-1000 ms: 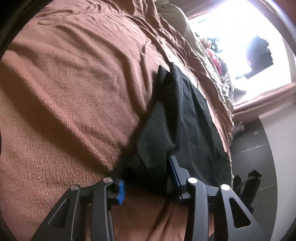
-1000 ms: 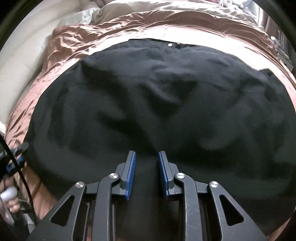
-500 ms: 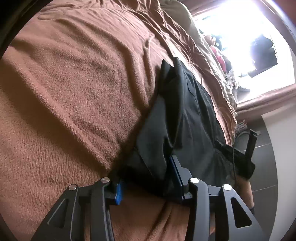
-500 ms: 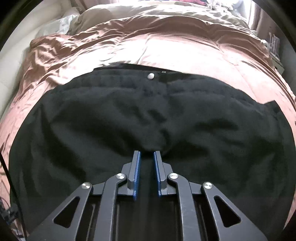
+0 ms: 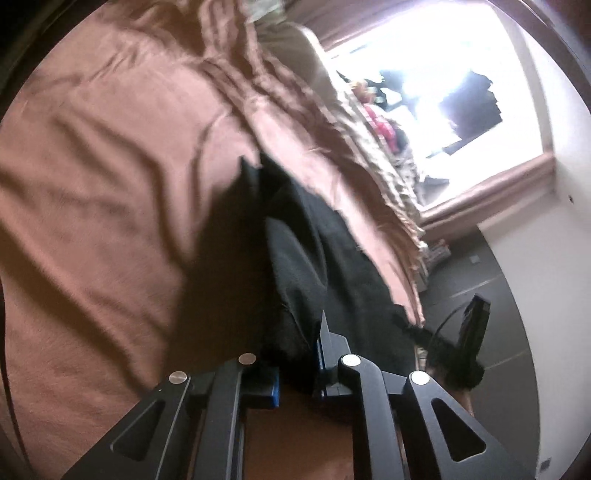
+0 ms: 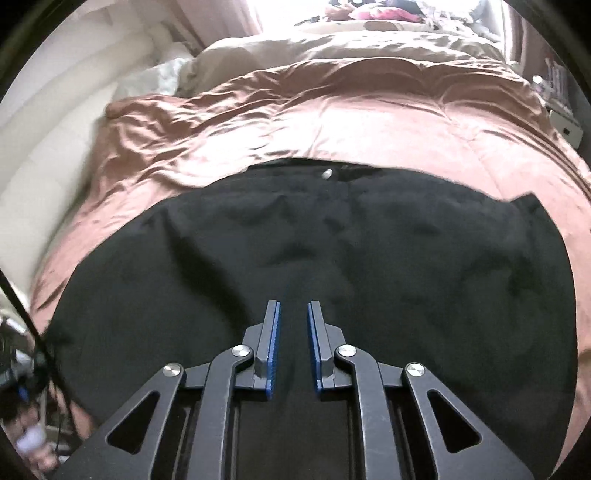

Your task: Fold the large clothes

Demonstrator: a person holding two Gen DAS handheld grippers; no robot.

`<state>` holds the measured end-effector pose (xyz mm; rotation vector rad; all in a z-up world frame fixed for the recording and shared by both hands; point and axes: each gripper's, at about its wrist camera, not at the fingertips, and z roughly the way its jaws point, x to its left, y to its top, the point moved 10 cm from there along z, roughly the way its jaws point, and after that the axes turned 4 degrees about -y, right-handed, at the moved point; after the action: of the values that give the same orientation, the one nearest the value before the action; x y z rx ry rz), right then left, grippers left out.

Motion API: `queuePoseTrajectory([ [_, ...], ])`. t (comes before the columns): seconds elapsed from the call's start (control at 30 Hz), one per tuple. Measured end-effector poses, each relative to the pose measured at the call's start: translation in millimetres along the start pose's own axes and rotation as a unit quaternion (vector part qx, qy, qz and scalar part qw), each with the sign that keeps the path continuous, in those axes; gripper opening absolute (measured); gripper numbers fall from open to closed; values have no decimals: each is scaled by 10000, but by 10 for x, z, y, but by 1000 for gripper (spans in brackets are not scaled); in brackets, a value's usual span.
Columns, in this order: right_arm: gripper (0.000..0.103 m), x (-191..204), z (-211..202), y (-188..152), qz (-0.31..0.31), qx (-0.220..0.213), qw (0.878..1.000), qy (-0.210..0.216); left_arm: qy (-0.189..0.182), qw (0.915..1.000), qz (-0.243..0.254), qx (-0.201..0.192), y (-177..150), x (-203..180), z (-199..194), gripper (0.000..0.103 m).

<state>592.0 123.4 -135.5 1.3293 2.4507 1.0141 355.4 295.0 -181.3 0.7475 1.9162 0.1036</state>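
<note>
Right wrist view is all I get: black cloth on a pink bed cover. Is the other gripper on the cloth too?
Observer: Yes. The left gripper has just been closing on the black garment, whose edge is bunched between its jaws.
Operator: What lies under the cloth on that side?
Observer: A brown blanket, shadowed where the garment's edge stands off it.
Operator: Anything past the bed?
Observer: Dark floor beside it.

Matt black cloth garment (image 6: 332,258), glossy bedspread (image 6: 369,122)

Black cloth (image 5: 295,280) hides the left tool's (image 5: 295,363) pads. Bright glare washes out the window (image 5: 436,81). Things at the bed's far edge (image 6: 373,13) are too blurred to identify.
</note>
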Motion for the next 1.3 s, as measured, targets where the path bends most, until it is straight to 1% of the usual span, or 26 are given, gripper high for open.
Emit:
queuePoseTrajectory([
  [0.17, 12, -16, -205, -446, 176, 149, 9991, 348, -209, 9984, 524, -52, 37, -553, 34, 12],
  [0.27, 12, -53, -230, -681, 236, 183, 9987, 423, -324, 9963, 794, -48, 41, -855, 81, 12],
  [0.33, 12, -60, -244, -820, 381, 206, 9970, 643, -377, 9947, 958, -27, 46, -1044, 125, 12],
  [0.43, 12, -103, -234, -950, 405, 207, 9969, 636, -459, 9921, 1165, 0, 47, -1278, 172, 11],
  [0.5, 12, -148, -182, -1027, 392, 244, 9977, 488, -529, 9901, 1299, 46, 37, -1432, 213, 11],
  [0.6, 12, -195, -44, -1143, 567, 384, 9955, 658, -596, 9863, 1528, 153, 4, -1654, 301, 11],
  [0.67, 12, -216, 36, -1157, 667, 421, 9940, 761, -626, 9834, 1683, 273, -74, -1810, 404, 11],
  [0.73, 12, -243, -3, -1107, 745, 383, 9924, 905, -657, 9802, 1836, 340, -140, -1953, 484, 11],
  [0.9, 12, -402, -295, -1080, 911, 116, 9888, 1179, -775, 9720, 2149, 549, -254, -2336, 714, 11],
  [0.97, 12, -546, -394, -1050, 1075, -33, 9872, 1177, -807, 9681, 2277, 665, -317, -2459, 842, 11],
  [1.0, 16, -655, -479, -1039, 1188, -148, 9855, 1205, -823, 9661, 2333, 735, -370, -2524, 914, 11],
  [1.03, 23, -749, -569, -1081, 1284, -225, 9837, 1236, -837, 9646, 2372, 790, -421, -2571, 964, 11],
  [1.1, 70, -986, -753, -1090, 1526, -440, 9786, 1306, -866, 9606, 2464, 952, -543, -2673, 1126, 11],
  [1.2, 71, -1251, -953, -1112, 1751, -711, 9728, 1340, -898, 9553, 2563, 1171, -726, -2789, 1337, 11],
  [1.3, 71, -1549, -1166, -1212, 2018, -914, 9659, 1341, -926, 9500, 2618, 1426, -943, -2899, 1633, 11],
])
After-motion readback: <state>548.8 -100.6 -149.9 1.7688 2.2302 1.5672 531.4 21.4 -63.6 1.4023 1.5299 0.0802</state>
